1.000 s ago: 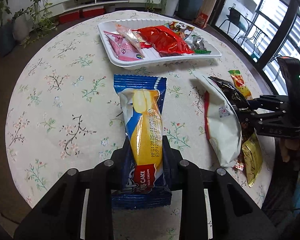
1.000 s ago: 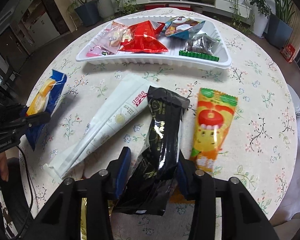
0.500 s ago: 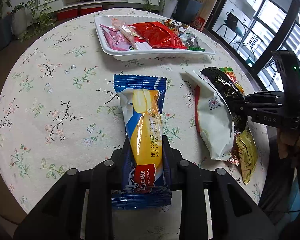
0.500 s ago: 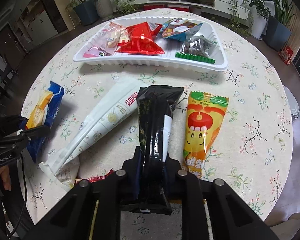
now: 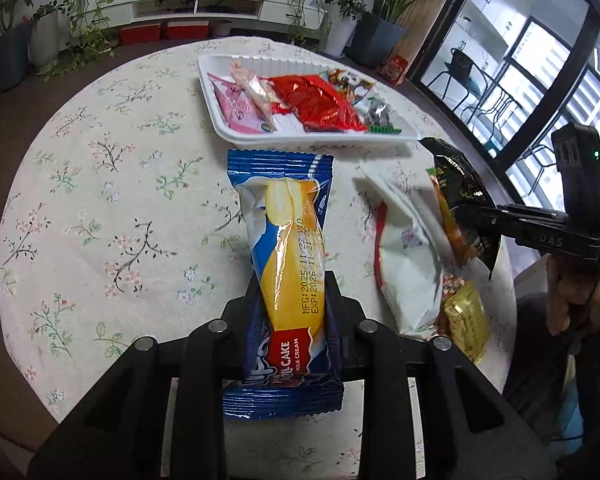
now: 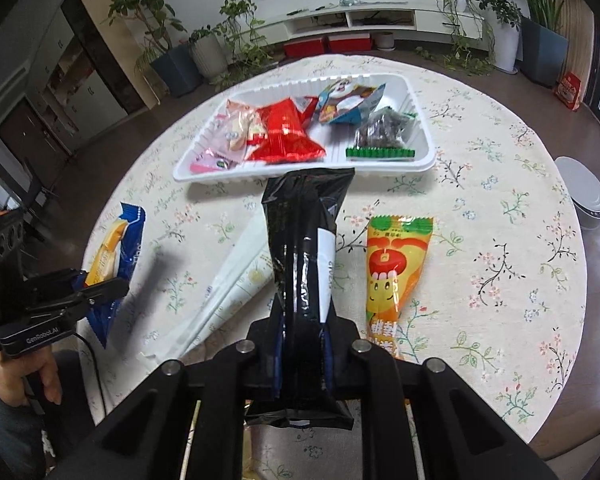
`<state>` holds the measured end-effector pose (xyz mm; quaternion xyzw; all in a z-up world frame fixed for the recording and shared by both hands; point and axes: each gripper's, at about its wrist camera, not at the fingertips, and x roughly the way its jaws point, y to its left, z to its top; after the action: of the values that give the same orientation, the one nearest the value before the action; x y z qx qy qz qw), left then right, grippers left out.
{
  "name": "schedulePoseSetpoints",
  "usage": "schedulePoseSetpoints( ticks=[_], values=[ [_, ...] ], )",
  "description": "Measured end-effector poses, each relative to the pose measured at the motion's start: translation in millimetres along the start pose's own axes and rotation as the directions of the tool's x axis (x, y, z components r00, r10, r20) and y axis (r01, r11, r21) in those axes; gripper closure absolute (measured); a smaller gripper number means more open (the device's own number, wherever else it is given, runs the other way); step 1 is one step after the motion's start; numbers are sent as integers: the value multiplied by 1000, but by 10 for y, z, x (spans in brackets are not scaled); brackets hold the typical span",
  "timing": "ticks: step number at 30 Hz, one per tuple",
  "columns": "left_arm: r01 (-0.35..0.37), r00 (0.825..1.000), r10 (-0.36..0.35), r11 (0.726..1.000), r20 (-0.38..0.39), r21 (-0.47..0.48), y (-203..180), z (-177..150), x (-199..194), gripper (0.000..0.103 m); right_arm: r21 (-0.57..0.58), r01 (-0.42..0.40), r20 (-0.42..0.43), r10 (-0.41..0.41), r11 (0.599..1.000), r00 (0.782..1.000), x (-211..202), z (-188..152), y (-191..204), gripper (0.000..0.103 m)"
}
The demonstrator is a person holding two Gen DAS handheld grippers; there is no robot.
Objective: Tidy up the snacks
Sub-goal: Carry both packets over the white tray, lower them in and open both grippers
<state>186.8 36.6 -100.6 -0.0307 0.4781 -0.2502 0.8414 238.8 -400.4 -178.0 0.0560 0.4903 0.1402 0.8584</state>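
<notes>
My left gripper [image 5: 292,300] is shut on a blue and yellow roll cake packet [image 5: 286,248] and holds it above the table; it also shows in the right wrist view [image 6: 112,256]. My right gripper [image 6: 302,332] is shut on a black snack packet [image 6: 304,256], lifted off the table; it also shows in the left wrist view [image 5: 460,196]. A white tray [image 6: 420,160] at the far side holds several snacks, among them a red packet [image 6: 284,132]. A white packet [image 6: 228,292] and an orange packet [image 6: 396,276] lie on the table.
The round table has a floral cloth [image 5: 100,200]. A gold packet [image 5: 466,324] lies near the table's near edge, under the white packet [image 5: 408,264]. Plants and a low white shelf stand beyond the table. A white round object [image 6: 588,192] sits off the table's right side.
Both grippers have risen and moved toward the tray with their packets. The right gripper closed on the black packet and lifted it off the table.
</notes>
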Motion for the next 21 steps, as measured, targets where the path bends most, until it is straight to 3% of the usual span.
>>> schedulePoseSetpoints(
  ticks=[5,11,15,21],
  values=[
    [23,999,-22,1000,46,-4,-20,250,-161,78,40,-32,60,30,999,998,-244,193,-131,86],
    [24,994,-26,1000,107,18,-55,792,-296,78,56,-41,128,34,998,991,-451,651,-246,86],
    [28,990,-29,1000,137,11,-42,1274,-257,78,20,-36,162,32,999,986,-500,1029,-167,86],
    [1,992,-3,1000,125,16,-36,1872,2,78,-13,-25,188,27,1000,982,-417,1639,-84,86]
  ],
)
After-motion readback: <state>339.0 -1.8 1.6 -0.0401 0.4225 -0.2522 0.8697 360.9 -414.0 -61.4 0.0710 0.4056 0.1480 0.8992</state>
